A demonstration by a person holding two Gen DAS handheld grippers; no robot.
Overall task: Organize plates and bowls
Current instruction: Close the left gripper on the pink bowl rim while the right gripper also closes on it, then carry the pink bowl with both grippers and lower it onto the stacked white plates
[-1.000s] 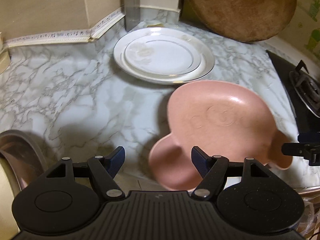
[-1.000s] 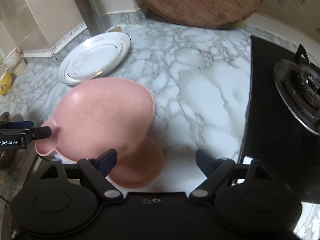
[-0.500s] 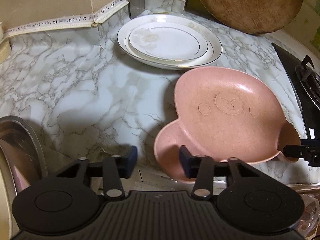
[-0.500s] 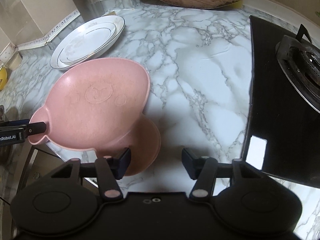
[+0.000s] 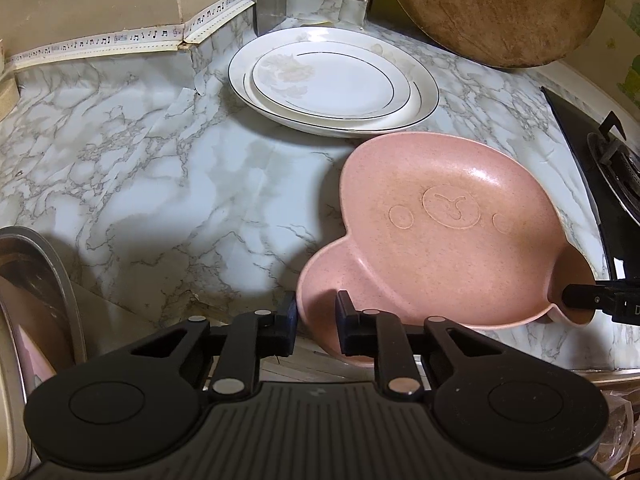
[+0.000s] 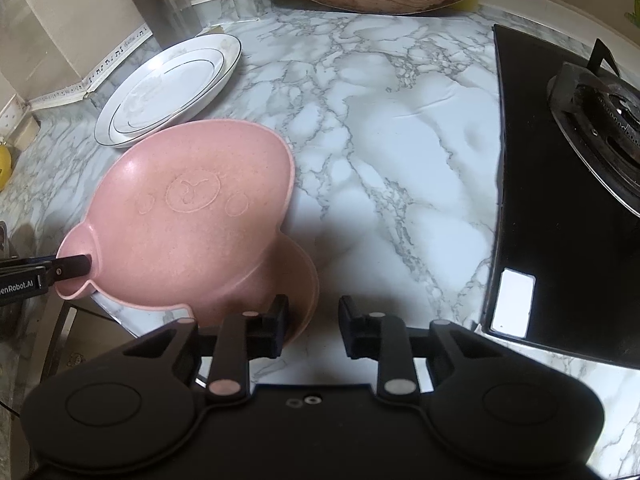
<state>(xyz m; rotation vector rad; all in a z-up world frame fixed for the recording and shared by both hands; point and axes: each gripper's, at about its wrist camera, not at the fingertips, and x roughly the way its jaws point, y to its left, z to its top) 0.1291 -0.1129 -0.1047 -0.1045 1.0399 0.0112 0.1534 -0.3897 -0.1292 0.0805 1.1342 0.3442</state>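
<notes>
A pink bear-shaped bowl (image 5: 448,224) lies on the marble counter near its front edge; it also shows in the right wrist view (image 6: 192,216). My left gripper (image 5: 316,326) has narrowed around the rim of the bowl's left ear, one finger inside and one outside. My right gripper (image 6: 313,330) has narrowed around the rim of the other ear (image 6: 300,280), its left finger over it. Two stacked white plates (image 5: 332,80) sit at the back, also seen in the right wrist view (image 6: 168,88).
A round wooden board (image 5: 492,4) leans on the back wall. A black gas hob (image 6: 568,168) lies to the right. A steel basin (image 5: 36,292) holding a pink dish sits at the left below the counter edge.
Both grippers moved forward to the pink bowl's two ears and their fingers narrowed around the rims. The bowl has stayed on the counter.
</notes>
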